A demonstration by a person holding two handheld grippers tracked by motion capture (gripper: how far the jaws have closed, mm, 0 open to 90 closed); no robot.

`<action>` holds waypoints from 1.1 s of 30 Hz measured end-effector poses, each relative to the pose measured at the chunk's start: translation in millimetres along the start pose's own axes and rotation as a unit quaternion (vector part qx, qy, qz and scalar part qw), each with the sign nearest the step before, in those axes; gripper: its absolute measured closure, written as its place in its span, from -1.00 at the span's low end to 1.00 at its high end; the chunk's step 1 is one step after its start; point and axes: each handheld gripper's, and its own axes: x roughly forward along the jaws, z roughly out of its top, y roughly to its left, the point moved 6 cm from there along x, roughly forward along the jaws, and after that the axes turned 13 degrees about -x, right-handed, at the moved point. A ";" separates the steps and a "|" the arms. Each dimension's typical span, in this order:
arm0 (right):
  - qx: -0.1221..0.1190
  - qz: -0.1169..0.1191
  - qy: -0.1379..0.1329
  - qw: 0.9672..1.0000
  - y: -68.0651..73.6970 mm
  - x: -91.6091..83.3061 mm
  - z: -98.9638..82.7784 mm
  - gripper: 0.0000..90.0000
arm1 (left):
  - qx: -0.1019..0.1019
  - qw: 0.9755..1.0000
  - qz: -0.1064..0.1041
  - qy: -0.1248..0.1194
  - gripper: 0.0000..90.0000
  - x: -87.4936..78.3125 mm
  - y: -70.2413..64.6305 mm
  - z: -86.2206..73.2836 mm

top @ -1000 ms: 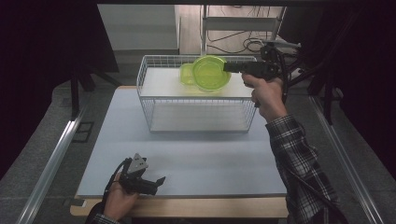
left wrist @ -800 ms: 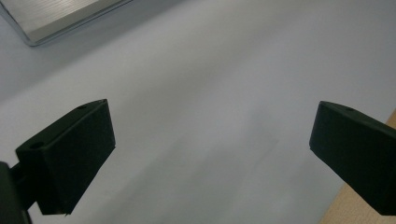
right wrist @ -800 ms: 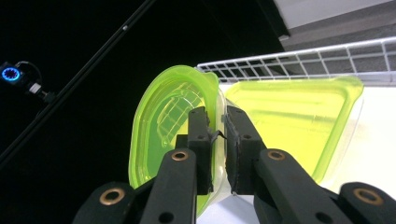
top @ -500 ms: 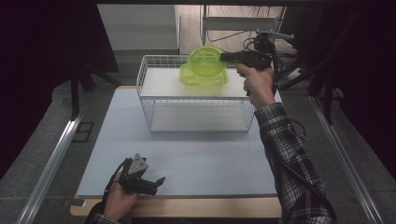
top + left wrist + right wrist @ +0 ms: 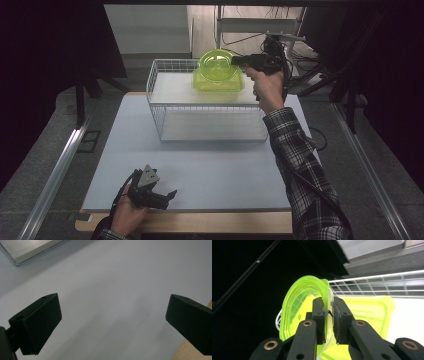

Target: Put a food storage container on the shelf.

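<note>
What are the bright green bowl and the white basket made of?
The green bowl looks like see-through glossy plastic: the basket's wires show through it and its rim shines. The white basket looks like thin metal wire with a white coating, judging by its open grid, though the coating is a guess.

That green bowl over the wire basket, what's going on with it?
A person holds the green bowl in the right gripper, jaws shut on its rim, tilted on edge above the far side of the wire basket. A green square container of the same colour sits in the basket just beneath it. The left gripper rests with jaws open, holding nothing, at the near edge of the table.
</note>
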 end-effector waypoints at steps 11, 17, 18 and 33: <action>-0.040 -0.056 0.018 0.997 -4.4 5.3 -1.1 0.63 | 0.004 1.000 0.001 0.003 -1.00 0.9 -0.5 -0.5; -0.044 -0.057 0.018 0.997 -7.1 7.5 -1.6 0.51 | 0.008 1.000 0.002 0.006 -1.00 1.7 -1.1 -1.0; -0.046 -0.059 0.019 0.997 -7.4 7.5 -1.6 0.48 | 0.008 1.000 0.002 0.006 -1.00 1.8 -1.2 -1.1; -0.050 -0.044 0.006 0.998 -10.8 0.2 -3.1 -0.03 | 0.013 1.000 0.005 0.008 -1.00 2.0 -1.7 -1.3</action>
